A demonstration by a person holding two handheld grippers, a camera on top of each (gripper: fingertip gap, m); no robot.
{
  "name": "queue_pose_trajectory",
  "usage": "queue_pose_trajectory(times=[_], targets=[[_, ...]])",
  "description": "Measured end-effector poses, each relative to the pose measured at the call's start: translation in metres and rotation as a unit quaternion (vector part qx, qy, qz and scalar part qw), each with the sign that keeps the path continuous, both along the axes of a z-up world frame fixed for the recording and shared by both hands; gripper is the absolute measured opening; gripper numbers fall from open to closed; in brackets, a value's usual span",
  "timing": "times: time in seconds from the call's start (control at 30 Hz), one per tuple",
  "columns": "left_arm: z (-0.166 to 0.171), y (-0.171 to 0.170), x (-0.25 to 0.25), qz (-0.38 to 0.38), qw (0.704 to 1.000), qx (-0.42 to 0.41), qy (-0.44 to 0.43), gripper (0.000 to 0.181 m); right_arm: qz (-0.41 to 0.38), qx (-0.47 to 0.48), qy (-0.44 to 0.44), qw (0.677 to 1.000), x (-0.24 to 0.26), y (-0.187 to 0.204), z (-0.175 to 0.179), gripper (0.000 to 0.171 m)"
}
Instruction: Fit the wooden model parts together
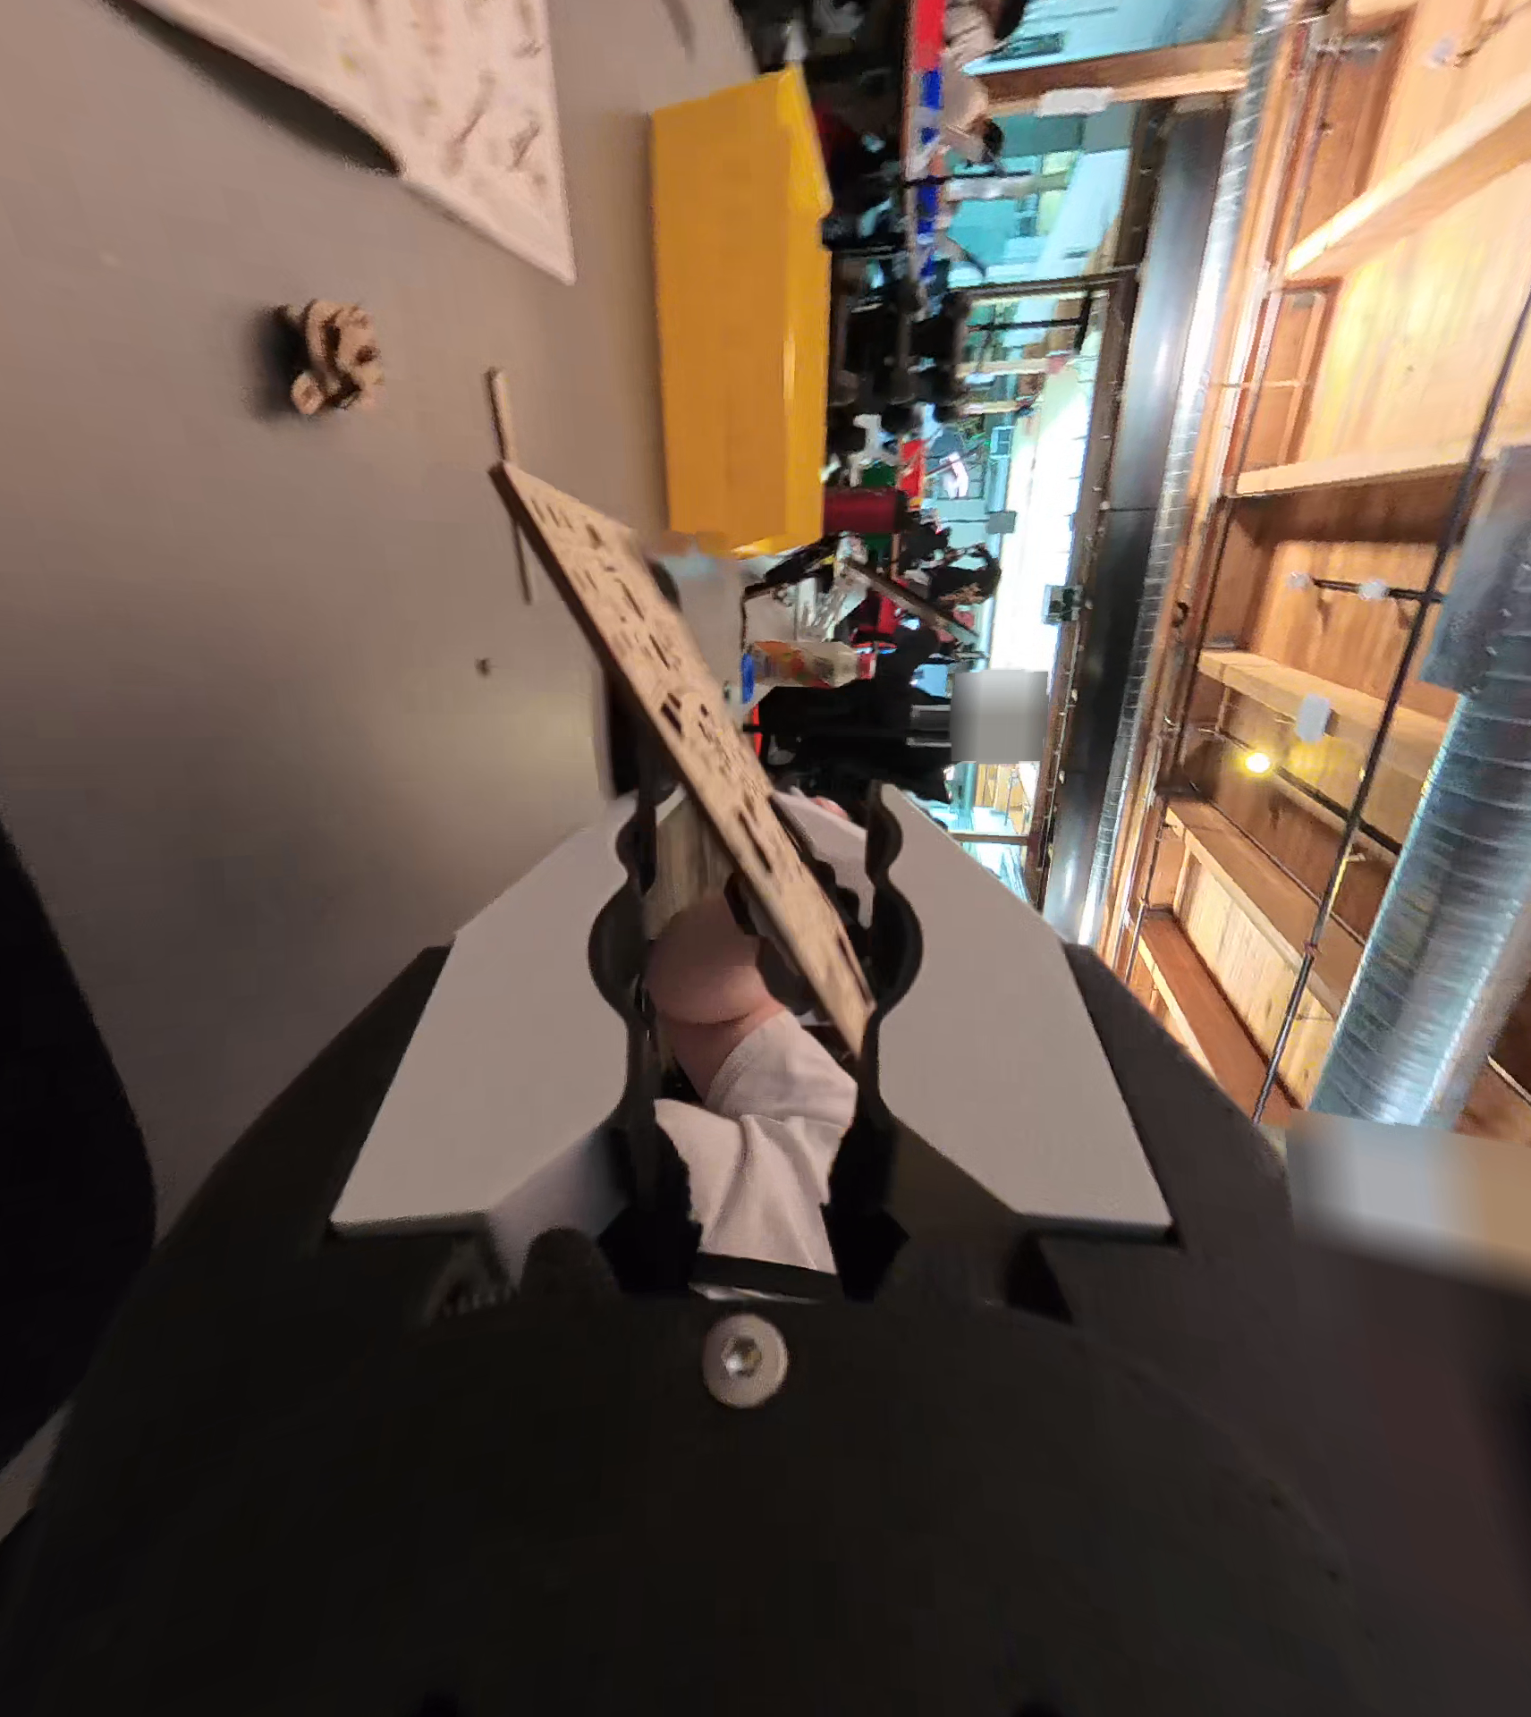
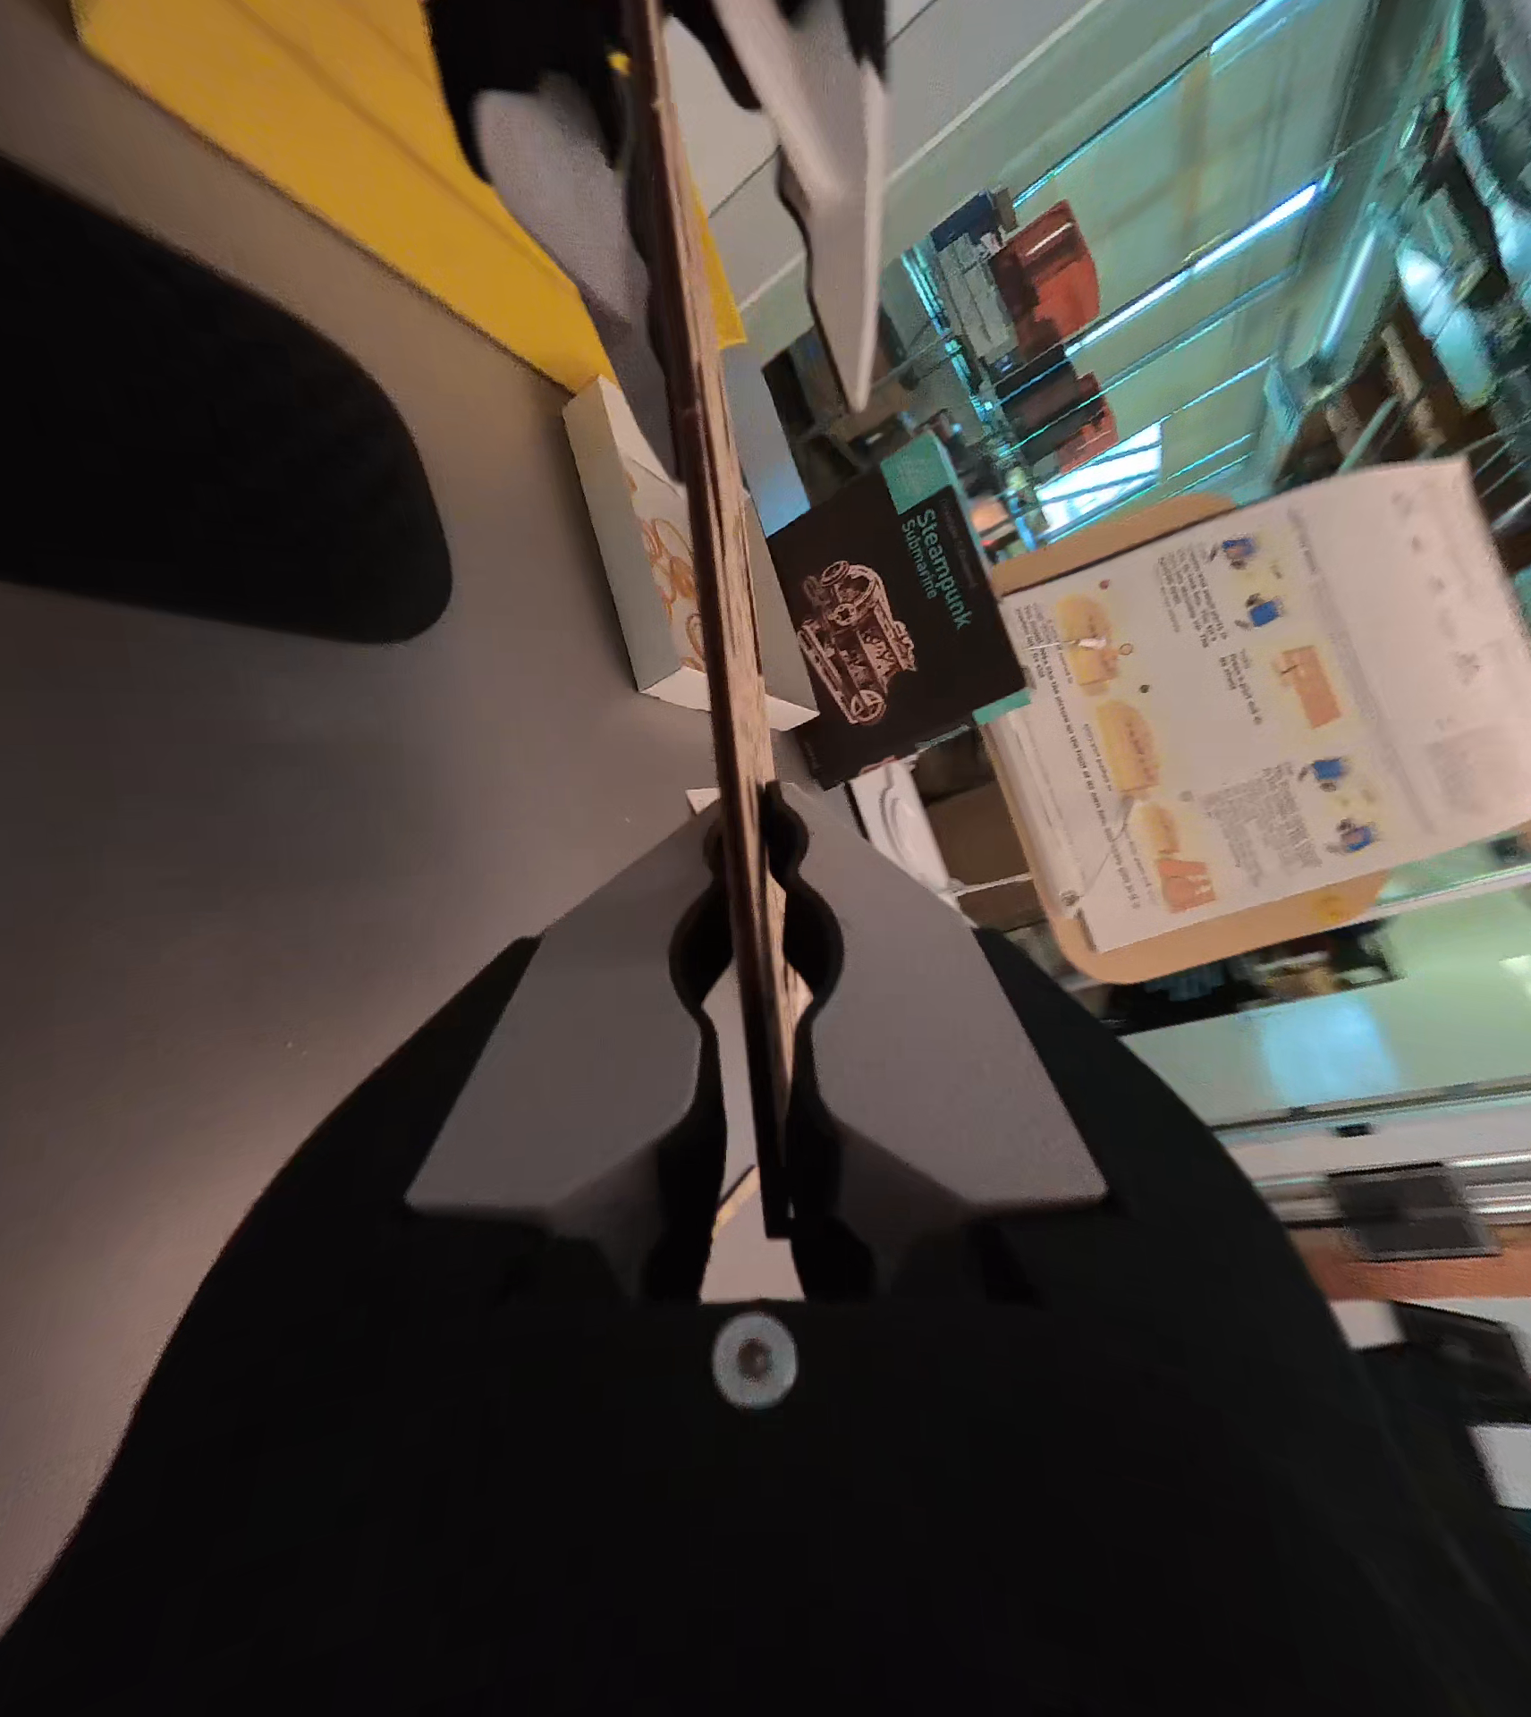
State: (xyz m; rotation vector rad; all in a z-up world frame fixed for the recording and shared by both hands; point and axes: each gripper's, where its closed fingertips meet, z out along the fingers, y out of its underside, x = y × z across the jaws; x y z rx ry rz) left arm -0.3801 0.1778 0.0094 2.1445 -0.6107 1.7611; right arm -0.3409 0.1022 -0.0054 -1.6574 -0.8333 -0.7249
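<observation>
A thin laser-cut wooden sheet (image 1: pixel 697 706) with many cut-out parts is held up above the grey table (image 1: pixel 186 604). My right gripper (image 2: pixel 748 808) is shut on the sheet's near edge, and the sheet (image 2: pixel 729 604) shows edge-on there. My left gripper (image 1: pixel 757 804) is open, and the sheet slants across the gap between its jaws. Its fingers (image 2: pixel 827 232) show at the top of the right wrist view on either side of the sheet. A small wooden gear assembly (image 1: pixel 330 358) and a thin wooden stick (image 1: pixel 502 418) lie on the table.
A yellow bin (image 1: pixel 743 307) stands at the table's far side, also in the right wrist view (image 2: pixel 353 139). An instruction sheet (image 1: pixel 427 102) lies on the table. A white box (image 2: pixel 641 576), a black booklet (image 2: pixel 892 632) and a paper on cardboard (image 2: pixel 1282 706) stand beyond. A hand in a white sleeve (image 1: pixel 762 1096) is behind the left jaws. Left tips to right tips: about 10 cm. Left tips and right tips are each some 20 cm from the small wooden gear assembly (image 1: pixel 330 358).
</observation>
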Motion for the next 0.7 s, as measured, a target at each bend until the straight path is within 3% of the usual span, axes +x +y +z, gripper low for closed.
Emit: queue_pose_trajectory(times=[0.07, 0.13, 0.2, 0.27, 0.33, 0.43, 0.53, 0.7], targets=[[0.02, 0.009, -0.007, 0.011, 0.999, 0.029, -0.034, 0.044, 0.014, -0.021, 0.11, 0.994, 0.011, -0.003, 0.01, 0.002], [0.037, 0.019, -0.019, 0.02, 0.995, 0.077, -0.064, 0.044, 0.047, -0.063, 0.294, 0.953, 0.018, -0.009, 0.012, 0.002], [0.047, 0.025, -0.033, 0.024, 0.988, 0.127, -0.086, 0.044, 0.097, -0.115, 0.516, 0.843, 0.018, -0.019, 0.016, 0.003], [0.042, 0.023, -0.044, 0.014, 0.982, 0.168, -0.088, 0.044, 0.119, -0.148, 0.664, 0.723, 0.022, -0.027, 0.014, 0.002], [0.027, 0.014, -0.048, -0.004, 0.977, 0.197, -0.085, 0.042, 0.107, -0.168, 0.724, 0.661, 0.022, -0.031, -0.005, 0.002], [-0.005, -0.011, -0.045, -0.05, 0.972, 0.216, -0.076, 0.042, 0.064, -0.18, 0.759, 0.622, 0.02, -0.036, -0.037, 0.002], [-0.043, -0.035, -0.041, -0.1, 0.969, 0.22, -0.056, 0.04, 0.021, -0.151, 0.816, 0.557, 0.029, -0.036, -0.058, 0.002], [-0.113, -0.048, -0.03, -0.148, 0.951, 0.271, 0.012, 0.04, -0.049, -0.114, 0.86, 0.496, 0.038, -0.036, -0.095, 0.002]])
